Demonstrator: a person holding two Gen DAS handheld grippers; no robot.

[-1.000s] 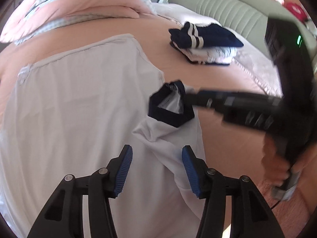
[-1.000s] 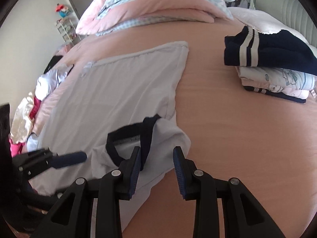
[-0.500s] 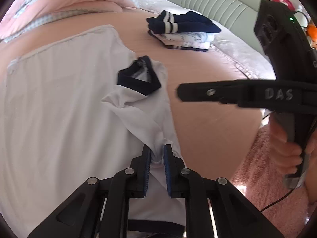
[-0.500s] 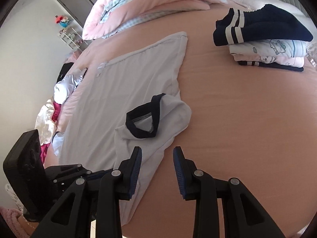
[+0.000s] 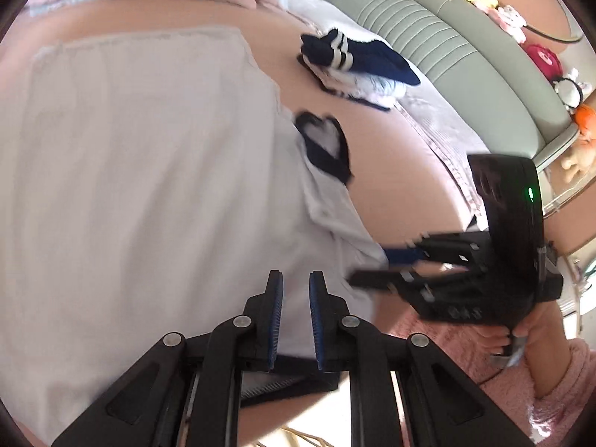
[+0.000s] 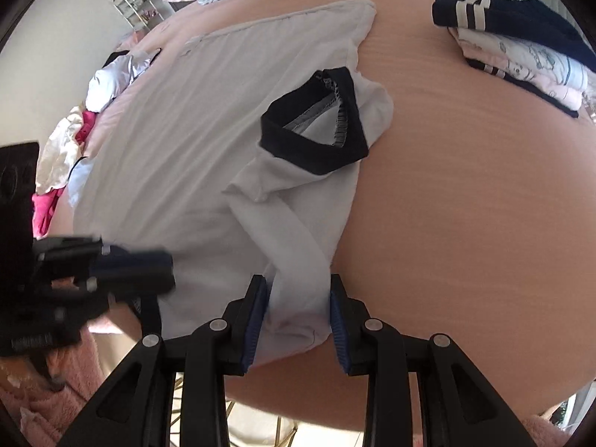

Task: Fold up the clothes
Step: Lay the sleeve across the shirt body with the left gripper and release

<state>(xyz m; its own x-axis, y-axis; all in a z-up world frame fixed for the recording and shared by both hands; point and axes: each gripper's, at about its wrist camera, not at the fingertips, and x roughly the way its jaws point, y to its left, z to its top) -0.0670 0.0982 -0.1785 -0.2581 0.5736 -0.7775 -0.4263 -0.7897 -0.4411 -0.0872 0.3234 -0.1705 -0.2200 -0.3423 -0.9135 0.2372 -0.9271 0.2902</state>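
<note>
Fingers of the left gripper (image 5: 295,320) stand narrowly parted in the left wrist view, a slit between the blue pads, with the white shirt (image 5: 141,171) under them; whether any cloth is pinched I cannot tell. From these tips the navy-trimmed sleeve (image 5: 326,145) runs toward one o'clock, and the right gripper (image 5: 395,257) sits at three o'clock, touching the shirt's edge.

In the right wrist view the right gripper (image 6: 298,309) stands part-open, with a bunched fold of the shirt (image 6: 193,123) between its pads. The sleeve (image 6: 316,141) stretches from that fold toward twelve o'clock, its cuff farthest away. The left gripper (image 6: 141,264) hovers at nine o'clock. By my judgement the right gripper is nearer the sleeve. A folded stack (image 6: 521,52) lies at two o'clock, well apart on the bed (image 6: 465,186).
</note>
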